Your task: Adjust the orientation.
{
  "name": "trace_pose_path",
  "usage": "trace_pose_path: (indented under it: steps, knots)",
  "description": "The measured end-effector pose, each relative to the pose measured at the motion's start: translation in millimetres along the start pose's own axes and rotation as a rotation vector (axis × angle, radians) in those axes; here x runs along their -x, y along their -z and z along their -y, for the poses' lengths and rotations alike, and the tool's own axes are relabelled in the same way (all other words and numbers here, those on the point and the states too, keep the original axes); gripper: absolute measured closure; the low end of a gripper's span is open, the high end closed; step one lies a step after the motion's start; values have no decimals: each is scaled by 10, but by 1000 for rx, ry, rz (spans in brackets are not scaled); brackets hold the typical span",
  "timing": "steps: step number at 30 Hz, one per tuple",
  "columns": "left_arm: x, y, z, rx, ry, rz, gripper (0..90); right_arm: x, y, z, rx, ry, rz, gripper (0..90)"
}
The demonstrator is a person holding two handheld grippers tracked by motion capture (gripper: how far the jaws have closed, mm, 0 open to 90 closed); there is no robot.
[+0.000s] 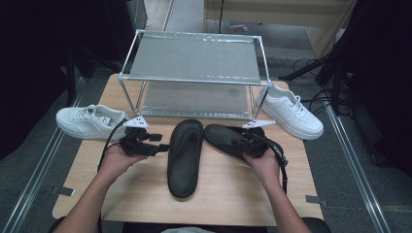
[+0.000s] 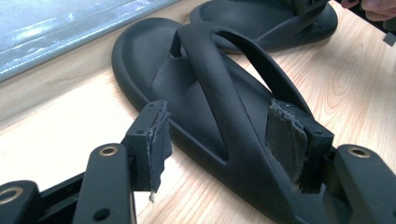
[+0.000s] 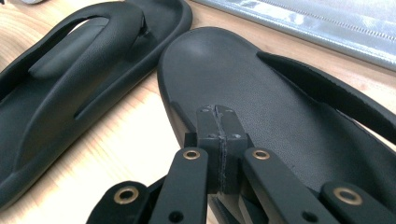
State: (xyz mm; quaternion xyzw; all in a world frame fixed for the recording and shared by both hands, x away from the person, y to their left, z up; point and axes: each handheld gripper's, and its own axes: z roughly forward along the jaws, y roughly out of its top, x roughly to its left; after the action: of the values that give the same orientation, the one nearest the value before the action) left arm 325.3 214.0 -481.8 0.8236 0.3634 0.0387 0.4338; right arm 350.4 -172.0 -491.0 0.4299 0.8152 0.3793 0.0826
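Two black thong sandals lie on the wooden table [image 1: 218,194]. The left sandal [image 1: 184,158] points away from me, and the right sandal [image 1: 224,138] lies at an angle beside it. My left gripper [image 1: 163,147] stands open at the left sandal's near edge. In the left gripper view its worn pads [image 2: 159,140] sit on either side of that sandal's [image 2: 205,93] strap and rim without pressing. My right gripper [image 1: 245,141] is shut with nothing between its jaws. Its tips [image 3: 217,112] rest over the right sandal's [image 3: 261,102] footbed, near the rim.
A metal two-tier rack [image 1: 194,63] stands at the back of the table. One white sneaker [image 1: 90,121] lies at the left edge and another [image 1: 291,111] at the right, beside the rack. Floor rails run along both sides of the table.
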Motion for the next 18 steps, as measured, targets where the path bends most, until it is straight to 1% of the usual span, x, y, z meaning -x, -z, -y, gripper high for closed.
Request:
trace_pose_path:
  steps: [3,4,6,7,8,9,13,18]
  knots:
    - [1,-22,-26,1,-2,7,402,5,33,31,-3,-6,-4,900]
    - [-8,-35,-47,-2,-11,7,402,7,45,42,-2,-5,-5,900]
    - [-7,-45,-55,1,-7,9,402,8,58,55,-4,-5,-4,900]
    - [-7,-55,-58,13,-5,14,402,5,74,67,-9,-13,-7,900]
    - [-10,-67,-68,13,-7,15,403,6,98,94,-7,-18,-10,900]
    - [-11,-87,-98,0,-15,18,403,5,110,106,-9,-21,-11,900]
    - [-13,-121,-132,2,-16,33,402,-5,157,160,-6,-24,-13,900]
    - [-18,-189,-195,-9,-19,54,401,-16,212,218,-11,-34,-17,900]
